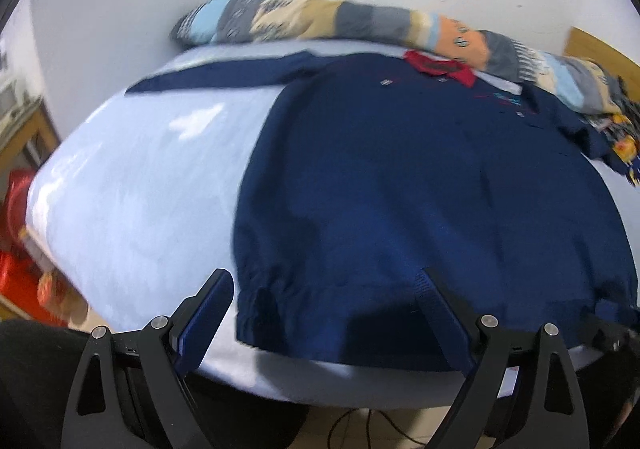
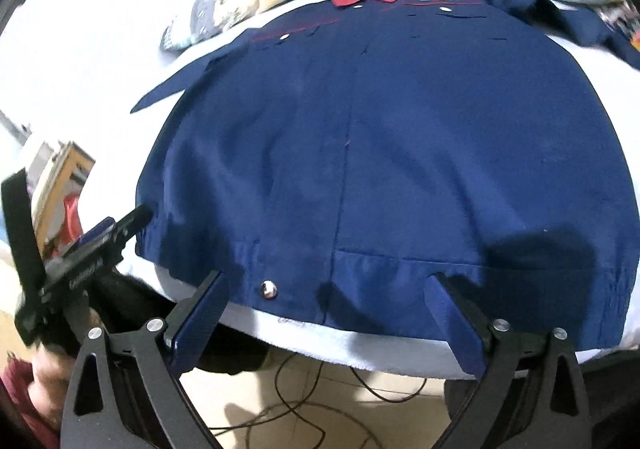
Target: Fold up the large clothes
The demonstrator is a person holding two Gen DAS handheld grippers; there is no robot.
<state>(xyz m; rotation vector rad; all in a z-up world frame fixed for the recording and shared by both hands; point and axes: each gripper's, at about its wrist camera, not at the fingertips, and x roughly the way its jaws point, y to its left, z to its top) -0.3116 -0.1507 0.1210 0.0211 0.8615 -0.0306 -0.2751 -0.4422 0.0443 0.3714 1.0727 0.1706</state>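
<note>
Left gripper (image 1: 326, 287): jaws spread wide, empty, hovering at the hem's 7 o'clock corner. Navy jacket (image 1: 420, 185) lies flat, front up, on the pale bed sheet (image 1: 132, 185); red collar (image 1: 440, 67) at 12 o'clock by the patterned quilt (image 1: 320, 19), sleeves out at 10 and 2. Right gripper (image 2: 328, 291): also spread, nothing held, over the hem at 6 o'clock near a snap button (image 2: 269, 288). Looks like no fold made yet; sleeves, body all left.

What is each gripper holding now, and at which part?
Nothing is held. The left gripper and the right gripper are both open, near the hem of the blue jacket that lies flat on the bed.
</note>
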